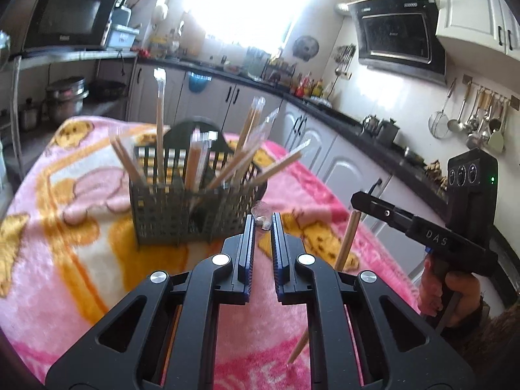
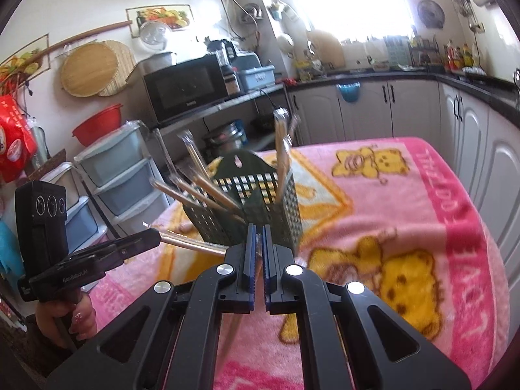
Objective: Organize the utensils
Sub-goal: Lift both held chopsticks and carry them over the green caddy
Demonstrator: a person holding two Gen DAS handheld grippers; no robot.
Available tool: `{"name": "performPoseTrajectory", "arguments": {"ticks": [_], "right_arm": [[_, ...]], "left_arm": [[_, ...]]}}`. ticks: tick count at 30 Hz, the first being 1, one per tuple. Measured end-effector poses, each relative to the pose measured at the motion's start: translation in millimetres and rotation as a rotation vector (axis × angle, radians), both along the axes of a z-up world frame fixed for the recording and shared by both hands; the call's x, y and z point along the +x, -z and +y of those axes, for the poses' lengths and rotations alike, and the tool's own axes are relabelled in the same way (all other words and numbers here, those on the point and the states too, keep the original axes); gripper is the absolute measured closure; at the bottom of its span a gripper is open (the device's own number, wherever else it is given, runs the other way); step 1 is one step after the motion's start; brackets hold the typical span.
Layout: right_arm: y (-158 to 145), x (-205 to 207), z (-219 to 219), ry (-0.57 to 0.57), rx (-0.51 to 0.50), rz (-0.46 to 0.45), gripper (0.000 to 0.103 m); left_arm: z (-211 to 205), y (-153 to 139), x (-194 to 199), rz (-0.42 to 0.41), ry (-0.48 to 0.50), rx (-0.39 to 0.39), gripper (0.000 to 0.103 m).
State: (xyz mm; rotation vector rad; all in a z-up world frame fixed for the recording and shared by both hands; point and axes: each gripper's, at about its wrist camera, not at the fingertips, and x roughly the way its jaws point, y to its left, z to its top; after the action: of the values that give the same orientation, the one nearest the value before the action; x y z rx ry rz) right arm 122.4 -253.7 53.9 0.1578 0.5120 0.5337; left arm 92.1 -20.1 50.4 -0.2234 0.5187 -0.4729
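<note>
A dark green slotted utensil basket [image 1: 195, 208] stands on the pink blanket [image 1: 65, 276] and holds several wrapped wooden chopsticks [image 1: 160, 120]. It also shows in the right wrist view [image 2: 260, 201]. My left gripper [image 1: 262, 219] is slightly open and empty, just right of the basket, above a scrap of clear wrapper [image 1: 264, 212]. My right gripper [image 2: 259, 229] is shut on a wrapped chopstick pair [image 2: 195, 245]; the left wrist view shows that gripper [image 1: 356, 204] holding the pair [image 1: 346, 243] steeply, tip down toward the blanket.
The blanket covers a table whose right edge [image 2: 481, 260] drops toward white kitchen cabinets [image 2: 471, 136]. Plastic drawer units [image 2: 120, 175] and a microwave shelf [image 2: 185, 87] stand beyond the far left side. The person's hands hold both gripper handles.
</note>
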Motion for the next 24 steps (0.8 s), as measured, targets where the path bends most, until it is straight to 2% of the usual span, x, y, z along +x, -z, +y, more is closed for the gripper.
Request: {"name": "performPoseTrajectory", "arguments": {"ticks": [7, 17, 24], "right_arm": [[-25.3, -1.4, 9.1, -0.015, -0.002, -0.080, 0.099], [-51.0, 1.4, 16.0, -0.027, 0.020, -0.147, 0.099], [-86.4, -3.8, 20.6, -0.045, 0.035, -0.254, 0.099]], "left_arm": [[0.9, -23.2, -0.9, -0.061, 0.004, -0.013, 0.100], [5.5, -49.8, -2.3, -0.142, -0.008, -0.025, 0.100], [11.2, -79.9, -3.6, -0.225, -0.012, -0.045, 0.100]]}}
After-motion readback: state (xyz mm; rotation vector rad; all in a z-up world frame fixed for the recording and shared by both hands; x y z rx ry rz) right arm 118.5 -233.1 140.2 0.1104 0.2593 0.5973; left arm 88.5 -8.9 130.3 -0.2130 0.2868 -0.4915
